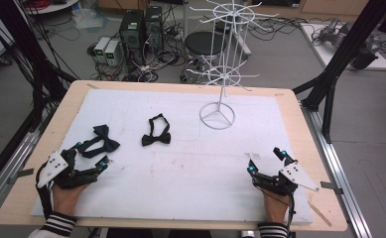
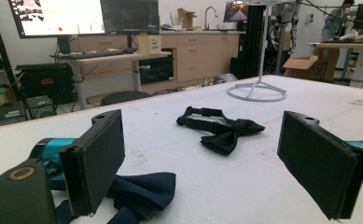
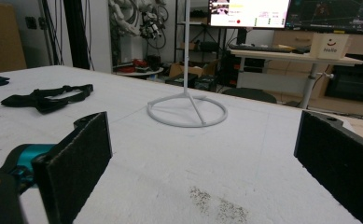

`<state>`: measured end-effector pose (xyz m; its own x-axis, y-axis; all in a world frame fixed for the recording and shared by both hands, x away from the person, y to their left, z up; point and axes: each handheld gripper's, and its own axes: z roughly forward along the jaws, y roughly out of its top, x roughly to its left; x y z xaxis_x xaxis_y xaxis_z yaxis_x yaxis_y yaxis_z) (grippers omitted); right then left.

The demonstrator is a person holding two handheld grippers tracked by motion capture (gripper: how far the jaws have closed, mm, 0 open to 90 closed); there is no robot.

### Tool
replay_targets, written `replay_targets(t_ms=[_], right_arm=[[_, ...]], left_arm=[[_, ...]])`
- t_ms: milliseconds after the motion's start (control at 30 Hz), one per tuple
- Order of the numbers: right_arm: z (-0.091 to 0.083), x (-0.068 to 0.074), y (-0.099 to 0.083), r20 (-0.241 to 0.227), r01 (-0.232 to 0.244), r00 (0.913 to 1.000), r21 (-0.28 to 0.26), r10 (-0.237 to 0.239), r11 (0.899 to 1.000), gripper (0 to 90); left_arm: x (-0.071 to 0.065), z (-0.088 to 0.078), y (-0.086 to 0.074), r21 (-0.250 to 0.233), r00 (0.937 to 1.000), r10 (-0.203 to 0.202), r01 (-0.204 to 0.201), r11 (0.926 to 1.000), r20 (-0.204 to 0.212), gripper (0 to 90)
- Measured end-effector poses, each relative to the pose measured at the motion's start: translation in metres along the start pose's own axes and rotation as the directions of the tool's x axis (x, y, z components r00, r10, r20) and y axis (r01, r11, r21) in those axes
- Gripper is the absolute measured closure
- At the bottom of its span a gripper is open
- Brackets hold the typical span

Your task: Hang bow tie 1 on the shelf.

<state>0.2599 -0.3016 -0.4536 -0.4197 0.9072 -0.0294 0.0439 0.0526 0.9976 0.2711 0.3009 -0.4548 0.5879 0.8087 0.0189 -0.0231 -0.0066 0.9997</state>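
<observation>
Beside my left claw (image 2: pixel 202 163), whose jaws stand wide and hold nothing, lies the dark blue fabric bow tie (image 2: pixel 142 191), perhaps touching one pad, its long axis across; my right claw (image 1: pixel 269 162), also open and empty, is well apart.

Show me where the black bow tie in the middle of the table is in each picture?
High view: the black bow tie lies left of centre, left of the white rack's ring base.
Left gripper view: it lies in the middle, between the two jaws and farther off.
Right gripper view: it lies far left.
Shared landmark: the ring base, also at and.
</observation>
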Motion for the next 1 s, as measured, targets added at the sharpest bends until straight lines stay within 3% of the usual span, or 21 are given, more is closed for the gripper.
replay_targets(t_ms=[633, 867, 1000], right_arm=[[-0.001, -0.001, 0.0, 0.0, -0.009, 1.0, -0.013, 0.009, 1.0, 3.3], [-0.001, 0.0, 0.0, 0.004, 0.002, 1.0, -0.012, -0.002, 1.0, 3.3], [-0.001, -0.001, 0.0, 0.002, -0.008, 1.0, -0.013, 0.008, 1.0, 3.3]], left_arm=[[0.001, 0.001, 0.001, 0.026, 0.9999, 0.012, -0.012, 0.9996, 0.004, 14.9], [0.008, -0.001, 0.01, 0.024, 0.9999, 0.014, -0.014, 0.9996, 0.001, 14.5], [0.012, -0.002, 0.017, 0.043, 0.9993, 0.034, -0.035, 0.9985, 0.014, 14.3]])
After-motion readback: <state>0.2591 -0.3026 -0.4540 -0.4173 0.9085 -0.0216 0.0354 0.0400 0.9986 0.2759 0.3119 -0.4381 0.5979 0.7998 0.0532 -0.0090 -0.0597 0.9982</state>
